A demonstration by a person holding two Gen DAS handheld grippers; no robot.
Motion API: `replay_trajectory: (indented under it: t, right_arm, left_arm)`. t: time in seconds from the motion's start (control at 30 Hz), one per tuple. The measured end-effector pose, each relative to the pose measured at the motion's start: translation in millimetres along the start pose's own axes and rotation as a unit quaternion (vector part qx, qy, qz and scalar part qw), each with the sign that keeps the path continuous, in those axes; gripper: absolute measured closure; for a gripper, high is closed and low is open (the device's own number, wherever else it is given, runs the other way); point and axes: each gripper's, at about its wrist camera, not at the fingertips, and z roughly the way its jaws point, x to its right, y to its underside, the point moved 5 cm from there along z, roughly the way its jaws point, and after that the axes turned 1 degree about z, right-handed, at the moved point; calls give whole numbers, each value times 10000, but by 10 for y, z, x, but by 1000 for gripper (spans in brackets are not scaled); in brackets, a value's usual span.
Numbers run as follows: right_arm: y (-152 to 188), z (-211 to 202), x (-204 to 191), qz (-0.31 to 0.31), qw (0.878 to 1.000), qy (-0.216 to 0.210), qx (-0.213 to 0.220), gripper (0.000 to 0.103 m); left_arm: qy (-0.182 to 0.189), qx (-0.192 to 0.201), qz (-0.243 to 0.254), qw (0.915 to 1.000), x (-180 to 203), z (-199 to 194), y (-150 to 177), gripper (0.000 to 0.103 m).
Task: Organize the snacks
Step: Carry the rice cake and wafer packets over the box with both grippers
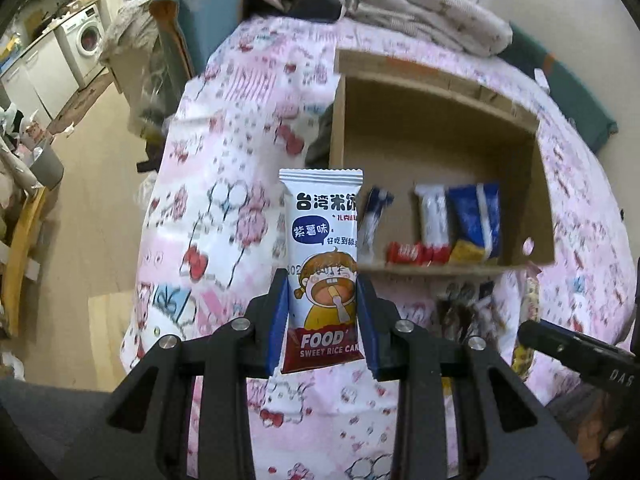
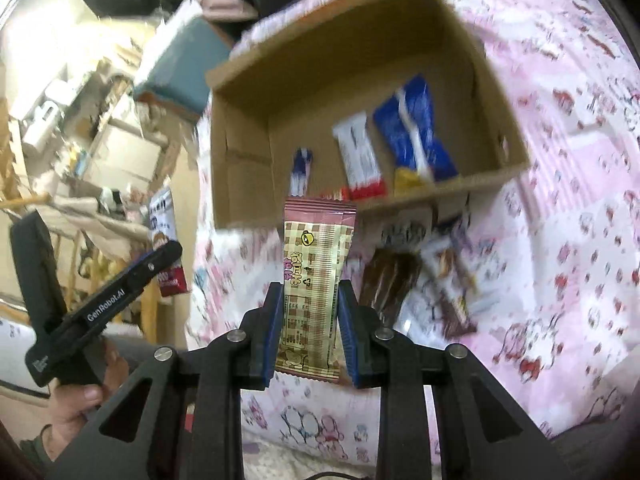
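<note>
My left gripper (image 1: 322, 280) is shut on a white rice cake packet (image 1: 322, 248) with a cartoon child, held upright above the pink bedspread. My right gripper (image 2: 308, 292) is shut on a tan checked snack packet (image 2: 316, 276) with a pink top edge. Ahead of both stands an open cardboard box (image 1: 532, 184) (image 2: 248, 152) holding a blue packet (image 1: 476, 216) (image 2: 416, 132), a white-and-red packet (image 1: 434, 220) (image 2: 358, 152), a thin blue-white one (image 2: 302, 172) and small red pieces (image 1: 408, 254). Loose dark brown packets (image 2: 390, 284) lie on the bed in front of the box.
The pink cartoon-print bedspread (image 1: 224, 208) covers the bed. Crumpled bedding (image 1: 432, 12) lies behind the box. A washing machine (image 1: 86, 38) and wooden floor are at far left. A person's hand (image 2: 86, 396) holds the left gripper's handle at the lower left of the right wrist view.
</note>
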Motion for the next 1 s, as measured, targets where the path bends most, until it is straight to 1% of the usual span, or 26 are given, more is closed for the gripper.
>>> replay_trajectory:
  t: [0.13, 0.2, 0.33, 0.5, 0.57, 0.7, 0.77, 0.8, 0.87, 0.9, 1.0]
  right_arm:
    - [-259, -130, -5, 27, 9989, -317, 335, 75]
    - [-386, -180, -33, -7, 9981, -382, 491, 75]
    - [-592, -276, -10, -7, 9963, -459, 721, 75]
    - [-849, -282, 26, -29, 9954, -410, 866, 75]
    - [-938, -293, 64, -24, 9950, -383, 921, 75]
    - [-1067, -238, 174, -84, 9931, -237, 1148, 75]
    - [-1044, -144, 263, -70, 9930, -145, 1172, 75]
    - [-1022, -78, 317, -33, 9936, -55, 1128, 75]
    - [-989, 40, 386, 68, 9955, 50, 945, 75]
    - [-988, 65, 387, 68, 9957, 18, 923, 75]
    - [-1023, 101, 379, -53, 9957, 123, 914, 74]
  left_arm:
    - [41, 191, 157, 9997, 100, -38, -261, 75]
    - [53, 300, 236, 9993, 142, -52, -366, 75]
    - [60, 481, 405, 9980, 246, -48, -570, 75]
    - [93, 518, 516, 9973, 360, 35, -761, 75]
    - [168, 488, 507, 9974, 399, 101, -832, 75]
    - [406, 404, 407, 9975, 430, 289, -876, 75]
    - [632, 432, 454, 9960, 471, 380, -849, 75]
    - [660, 461, 508, 9955, 495, 441, -824, 75]
    - [567, 383, 513, 9963, 507, 557, -792, 75]
    - [578, 301, 458, 9968, 515, 614, -781, 75]
    - [649, 142, 288, 9974, 513, 729, -741, 75]
